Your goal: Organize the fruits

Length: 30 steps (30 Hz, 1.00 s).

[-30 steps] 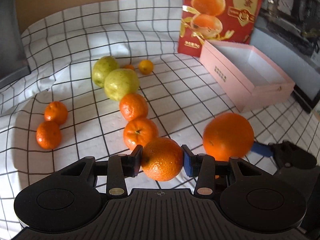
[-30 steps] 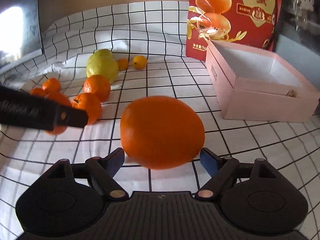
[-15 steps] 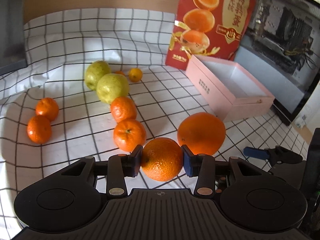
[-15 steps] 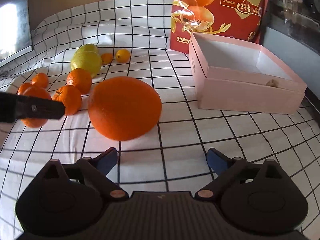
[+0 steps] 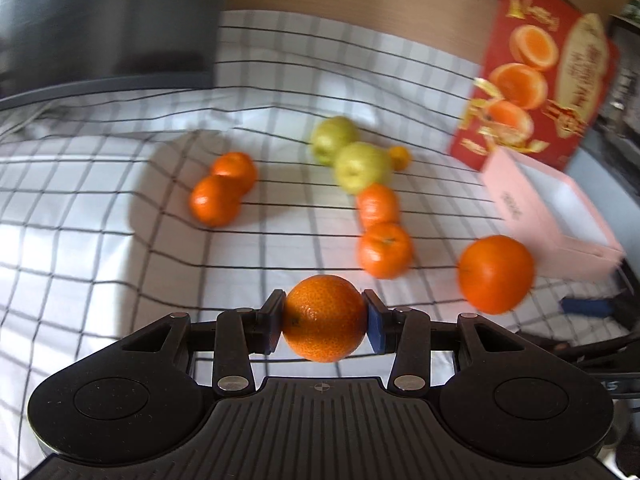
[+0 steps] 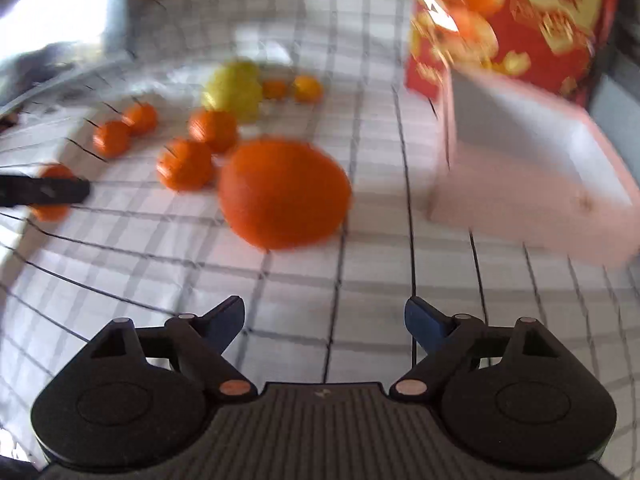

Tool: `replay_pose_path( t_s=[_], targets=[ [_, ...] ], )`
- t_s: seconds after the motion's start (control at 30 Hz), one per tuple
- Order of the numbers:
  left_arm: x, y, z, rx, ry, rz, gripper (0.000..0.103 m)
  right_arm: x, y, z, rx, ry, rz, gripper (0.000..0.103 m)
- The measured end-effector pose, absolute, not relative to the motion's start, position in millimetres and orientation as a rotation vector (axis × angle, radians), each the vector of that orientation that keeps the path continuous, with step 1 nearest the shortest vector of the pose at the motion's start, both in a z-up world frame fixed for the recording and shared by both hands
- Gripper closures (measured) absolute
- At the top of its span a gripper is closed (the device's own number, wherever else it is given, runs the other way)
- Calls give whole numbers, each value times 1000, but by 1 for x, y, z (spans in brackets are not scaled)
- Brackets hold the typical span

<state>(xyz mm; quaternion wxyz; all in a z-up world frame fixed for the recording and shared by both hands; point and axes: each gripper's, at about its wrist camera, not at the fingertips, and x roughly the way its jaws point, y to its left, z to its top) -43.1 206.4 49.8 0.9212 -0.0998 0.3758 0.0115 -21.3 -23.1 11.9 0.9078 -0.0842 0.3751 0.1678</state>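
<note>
A dimpled, glossy mandarin (image 5: 324, 317), seemingly unblemished, sits clamped between the jaws.

Your right gripper (image 6: 324, 314) hangs above the checked cloth (image 6: 360, 300); its jaws are closing and nothing is between them. Ahead of it the big orange (image 6: 284, 194) lies on the cloth, apart from the fingertips. Just left of it are two mandarins (image 6: 185, 164), one behind the other, and behind them the green fruit (image 6: 236, 90). Two more mandarins (image 6: 112, 138) lie close together toward the left edge of the cloth. Two very small orange fruits (image 6: 308, 89) sit beside the green fruit. The pink box (image 6: 532, 200) stands open near the right edge, with the red package (image 6: 516, 20) behind it. At the left edge a dark bar (image 6: 44, 191) crosses in front of another mandarin (image 6: 50, 213). Everything is blurred.
</note>
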Motion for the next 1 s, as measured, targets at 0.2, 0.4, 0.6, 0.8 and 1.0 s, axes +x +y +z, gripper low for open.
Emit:
replay_pose_path(
  t_s=[0.2,0.4,0.6,0.8,1.0],
  targets=[
    [-44,188,50,-223,797,58,57,10,9,27,-267,620,317,14],
    [-51,169,55,-235,788,71,57,29,23,24,-324,622,374,10],
    [-51,160,51,-230,815,83,57,-4,-23,22,-346,687,423,9],
    [-50,157,45,-243,835,67,57,-26,-49,18,-237,730,471,9],
    [-58,155,36,-261,875,44,57,-15,-35,22,-136,729,418,8]
  ],
)
